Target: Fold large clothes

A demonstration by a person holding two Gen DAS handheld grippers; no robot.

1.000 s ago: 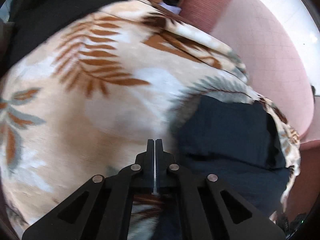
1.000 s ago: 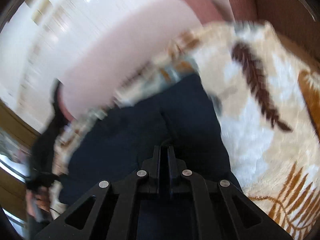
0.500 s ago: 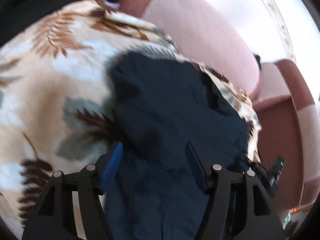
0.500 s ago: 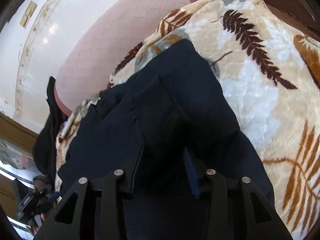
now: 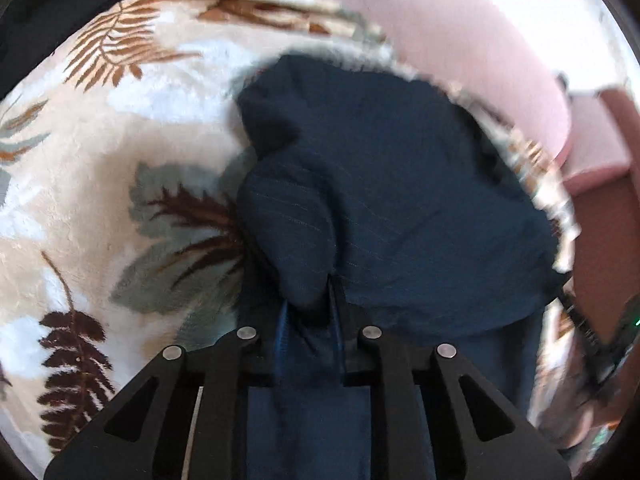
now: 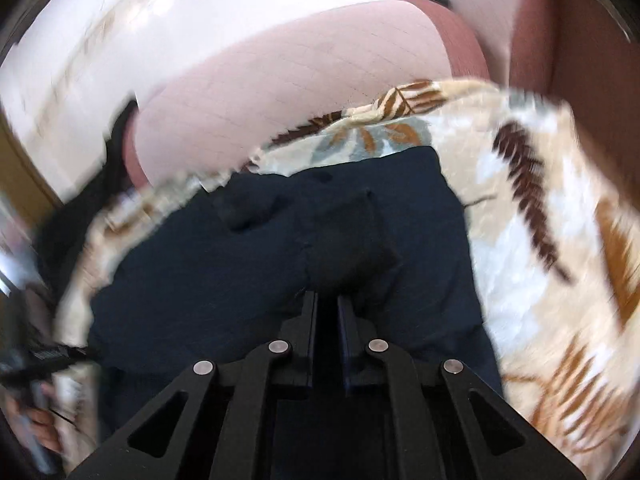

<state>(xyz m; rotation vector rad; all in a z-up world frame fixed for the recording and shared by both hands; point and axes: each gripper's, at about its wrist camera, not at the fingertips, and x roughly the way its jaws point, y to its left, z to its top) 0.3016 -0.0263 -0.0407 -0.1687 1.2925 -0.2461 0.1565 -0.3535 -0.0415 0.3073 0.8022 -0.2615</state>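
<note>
A dark navy garment [image 5: 400, 184] lies bunched on a cream blanket with a leaf pattern [image 5: 100, 184]. My left gripper [image 5: 310, 300] is shut on a fold of the navy garment, with cloth bulging between the fingers. In the right wrist view the same garment [image 6: 248, 264] fills the middle. My right gripper [image 6: 327, 304] is shut on a raised fold of it, and the cloth hides the fingertips.
The leaf blanket [image 6: 540, 240] covers a pink sofa seat. The pink backrest [image 6: 300, 88] rises behind and also shows in the left wrist view [image 5: 460, 40]. A darker red armrest [image 5: 600, 216] stands at the right. A hand holding a dark device [image 6: 36, 420] is at the lower left.
Both grippers were open half a second ago and have closed on folds of the navy garment. Both views are now blurred by motion.
</note>
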